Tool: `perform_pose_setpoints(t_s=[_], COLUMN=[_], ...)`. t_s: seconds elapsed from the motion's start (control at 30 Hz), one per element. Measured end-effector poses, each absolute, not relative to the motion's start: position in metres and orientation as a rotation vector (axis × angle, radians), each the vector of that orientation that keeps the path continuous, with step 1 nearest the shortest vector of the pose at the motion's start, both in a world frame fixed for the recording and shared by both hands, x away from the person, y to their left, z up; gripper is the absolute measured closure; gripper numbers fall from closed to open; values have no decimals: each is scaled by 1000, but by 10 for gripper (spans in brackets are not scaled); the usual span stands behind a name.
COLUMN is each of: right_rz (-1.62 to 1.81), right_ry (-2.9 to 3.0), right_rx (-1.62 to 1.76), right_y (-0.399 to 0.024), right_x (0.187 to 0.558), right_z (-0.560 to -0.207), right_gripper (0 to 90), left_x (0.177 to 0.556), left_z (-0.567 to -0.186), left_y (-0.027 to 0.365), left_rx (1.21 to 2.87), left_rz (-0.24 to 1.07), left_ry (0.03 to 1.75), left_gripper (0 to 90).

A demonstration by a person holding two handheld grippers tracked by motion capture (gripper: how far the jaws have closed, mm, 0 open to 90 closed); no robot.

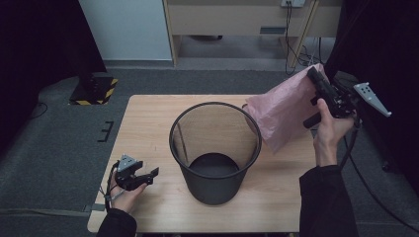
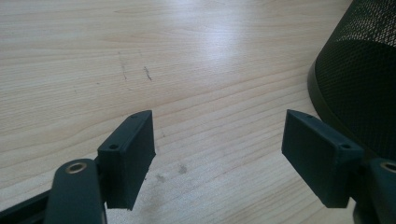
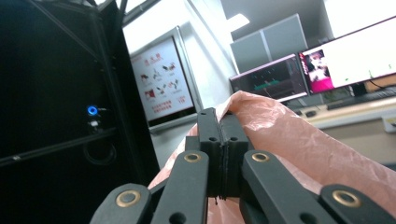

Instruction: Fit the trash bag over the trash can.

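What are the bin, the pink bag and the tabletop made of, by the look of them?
Bin: black wire mesh, probably metal, matt; the table shows through its wall, and its rim and base are solid.
Pink bag: thin plastic film, slightly glossy, crinkled and faintly see-through; the right gripper is shut on its edge.
Tabletop: light wood grain with a smooth sheen, probably laminate or veneer rather than solid wood.

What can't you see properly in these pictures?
- High view: the far inside wall of the round black mesh wastebasket is hidden by its own rim.
- Right gripper view: the thin pink plastic bag is cut off by the bottom edge and partly covered by the right claw.
- Left gripper view: the wastebasket is cut off at the right edge.
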State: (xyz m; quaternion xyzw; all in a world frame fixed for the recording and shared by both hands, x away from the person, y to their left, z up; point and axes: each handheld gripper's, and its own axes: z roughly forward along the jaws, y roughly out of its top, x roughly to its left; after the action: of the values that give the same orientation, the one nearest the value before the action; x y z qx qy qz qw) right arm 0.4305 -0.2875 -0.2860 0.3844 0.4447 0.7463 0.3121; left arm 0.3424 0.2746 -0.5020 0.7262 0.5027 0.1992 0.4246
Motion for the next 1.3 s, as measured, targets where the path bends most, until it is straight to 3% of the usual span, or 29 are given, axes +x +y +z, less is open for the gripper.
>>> perform_pose_setpoints(t_s=[0.5, 1.3], right_rz=[2036, 2122], right_ry=[1168, 1213], right_rx=[881, 757], right_y=[-255, -191], right_x=[432, 429], right_z=[-221, -175], right_gripper=[900, 900], left_x=[342, 341], left_z=[-501, -501], left_y=[275, 274], left_rx=[1823, 1830], left_rz=[505, 511], left_ry=[1250, 1239], left_gripper=[250, 253])
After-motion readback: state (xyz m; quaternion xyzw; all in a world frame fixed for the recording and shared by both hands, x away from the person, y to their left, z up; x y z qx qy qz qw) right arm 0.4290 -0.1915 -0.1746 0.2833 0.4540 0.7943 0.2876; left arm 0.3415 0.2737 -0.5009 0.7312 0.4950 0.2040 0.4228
